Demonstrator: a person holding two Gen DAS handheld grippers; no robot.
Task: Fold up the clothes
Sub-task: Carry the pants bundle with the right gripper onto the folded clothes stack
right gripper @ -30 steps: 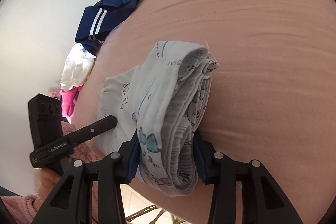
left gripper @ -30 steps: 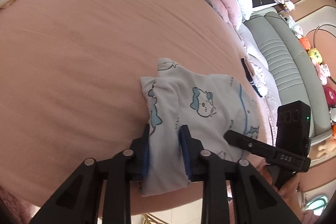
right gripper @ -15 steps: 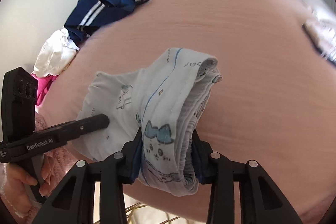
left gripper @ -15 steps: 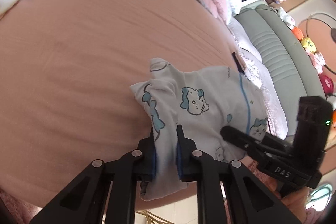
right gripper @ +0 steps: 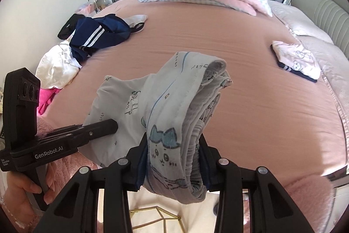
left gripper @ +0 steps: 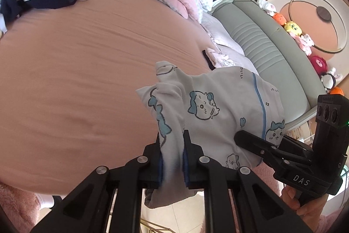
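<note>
Reading "GenRobot.AI", the left hand-held gripper (left gripper: 172,158) and "DAS"-marked right hand-held gripper (right gripper: 173,158) each clamp the cat-print garment (left gripper: 218,110).

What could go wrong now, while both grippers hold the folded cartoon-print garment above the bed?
1. The left gripper pinches only a thin edge of the cartoon-print garment; it might slip out.
2. The right gripper clamps a thick stack of layers; the inner folds could slide and undo the fold.
3. The garment hangs near the edge of the bed; it could drop to the floor.
</note>
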